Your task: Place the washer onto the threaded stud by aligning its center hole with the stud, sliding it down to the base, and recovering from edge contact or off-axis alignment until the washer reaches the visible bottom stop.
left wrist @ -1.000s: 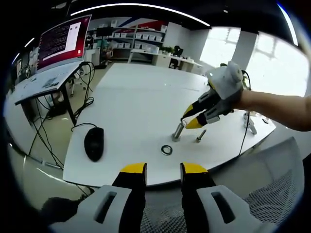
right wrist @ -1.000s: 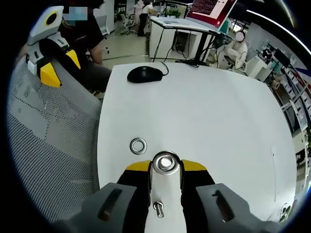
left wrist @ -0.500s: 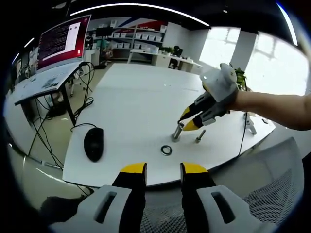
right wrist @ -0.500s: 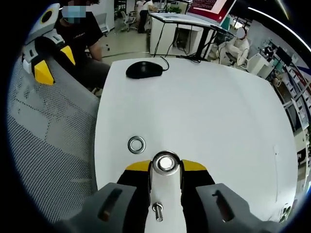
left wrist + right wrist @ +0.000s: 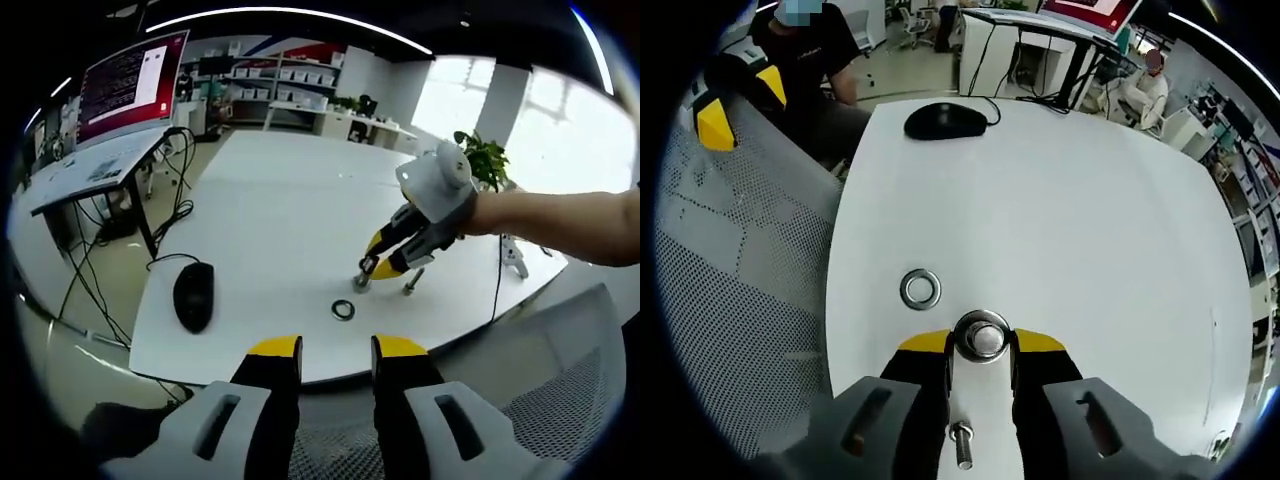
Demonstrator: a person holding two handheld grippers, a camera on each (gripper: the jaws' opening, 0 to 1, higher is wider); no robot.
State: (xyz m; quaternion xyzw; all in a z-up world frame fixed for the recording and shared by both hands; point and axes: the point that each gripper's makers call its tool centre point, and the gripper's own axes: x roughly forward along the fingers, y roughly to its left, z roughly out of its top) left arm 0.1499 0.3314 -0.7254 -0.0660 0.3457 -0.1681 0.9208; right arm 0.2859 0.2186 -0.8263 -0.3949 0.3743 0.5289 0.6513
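Note:
The steel washer (image 5: pixel 343 309) (image 5: pixel 921 288) lies flat on the white table, a short way from the upright threaded stud (image 5: pixel 364 276). The stud's round top (image 5: pixel 982 336) stands between the yellow tips of my right gripper (image 5: pixel 982 345), which is open around it with small gaps on both sides. From the left gripper view, the right gripper (image 5: pixel 384 258) comes down over the stud, held by a person's hand. My left gripper (image 5: pixel 337 350) hangs open off the table's near edge with nothing between its fingers; it also appears as the yellow-tipped left gripper (image 5: pixel 716 110).
A loose bolt (image 5: pixel 412 283) (image 5: pixel 960 441) lies beside the stud. A black mouse (image 5: pixel 193 296) (image 5: pixel 945 121) sits near the table's corner. A grey mesh chair (image 5: pixel 730 300) stands against the table's edge. Desks and a monitor (image 5: pixel 130 85) lie beyond.
The right gripper has come lower and closer over the stud, its tips now on either side of the stud's upper part. The washer, bolt and left gripper have stayed put.

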